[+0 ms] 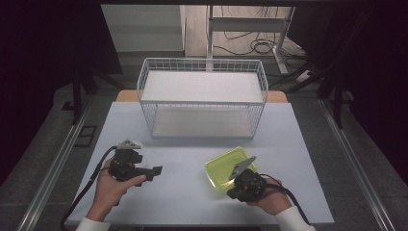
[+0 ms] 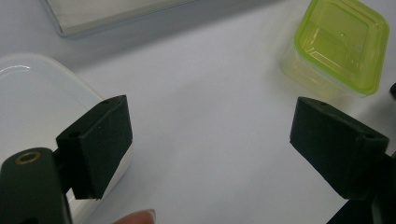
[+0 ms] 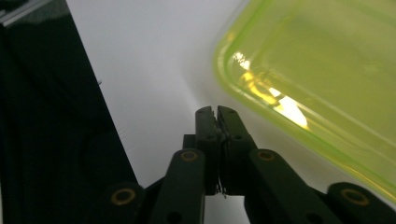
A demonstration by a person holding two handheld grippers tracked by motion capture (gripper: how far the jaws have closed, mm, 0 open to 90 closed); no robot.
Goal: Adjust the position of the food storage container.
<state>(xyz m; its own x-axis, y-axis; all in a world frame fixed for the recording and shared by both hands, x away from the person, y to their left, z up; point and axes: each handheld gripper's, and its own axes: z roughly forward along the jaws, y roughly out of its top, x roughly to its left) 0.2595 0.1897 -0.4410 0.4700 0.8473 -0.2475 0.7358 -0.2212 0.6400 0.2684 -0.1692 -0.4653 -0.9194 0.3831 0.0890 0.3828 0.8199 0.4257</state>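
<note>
A yellow-green see-through container (image 1: 225,167) sits on the white table at the front right; it is also at the top right of the left gripper view (image 2: 343,42). My right gripper (image 1: 232,185) lies low at the container's near edge. In the right gripper view it (image 3: 216,112) is shut with nothing between its jaws, and the container (image 3: 322,70) is just to its right. My left gripper (image 1: 151,168) is at the front left, open wide (image 2: 212,126) over bare table. A white container (image 2: 37,102) lies beside its left jaw.
A white wire basket (image 1: 202,102) stands at the back middle of the table, and its base (image 2: 112,14) reaches the top of the left gripper view. The white table (image 1: 192,197) ends near the hands. A desk frame and cables lie on the floor behind.
</note>
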